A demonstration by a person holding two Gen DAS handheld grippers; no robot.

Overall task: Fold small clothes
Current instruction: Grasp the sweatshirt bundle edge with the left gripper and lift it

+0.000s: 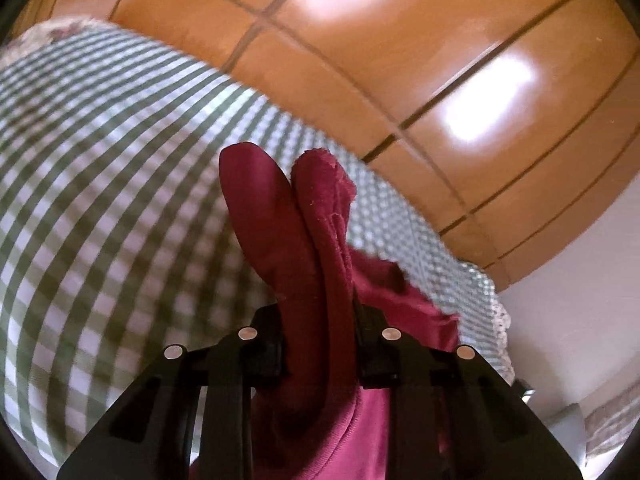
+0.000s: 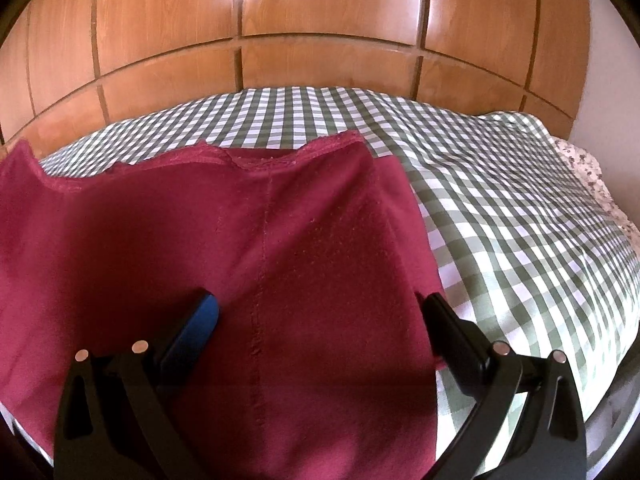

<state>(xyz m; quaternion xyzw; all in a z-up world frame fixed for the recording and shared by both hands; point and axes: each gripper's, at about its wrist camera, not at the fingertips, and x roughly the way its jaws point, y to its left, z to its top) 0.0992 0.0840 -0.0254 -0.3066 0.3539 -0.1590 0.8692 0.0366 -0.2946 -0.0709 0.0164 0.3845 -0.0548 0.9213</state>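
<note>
A green-and-white checked bedspread (image 2: 500,216) is covering the bed, with a glossy wooden panelled wall (image 2: 320,20) rising behind it. A maroon garment (image 2: 224,248) is lying spread across the near left of the cover. The right gripper (image 2: 316,312) is hovering over it, jaws standing wide apart, nothing between them. The left gripper (image 1: 320,312) is pinching a bunched fold of the maroon garment (image 1: 288,220), apparently lifted off the cover, though that view is blurred.

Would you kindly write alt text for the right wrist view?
The open right gripper hovers over a burgundy garment spread on a green-and-white checked bedsheet. A wooden panelled headboard stands behind.
</note>
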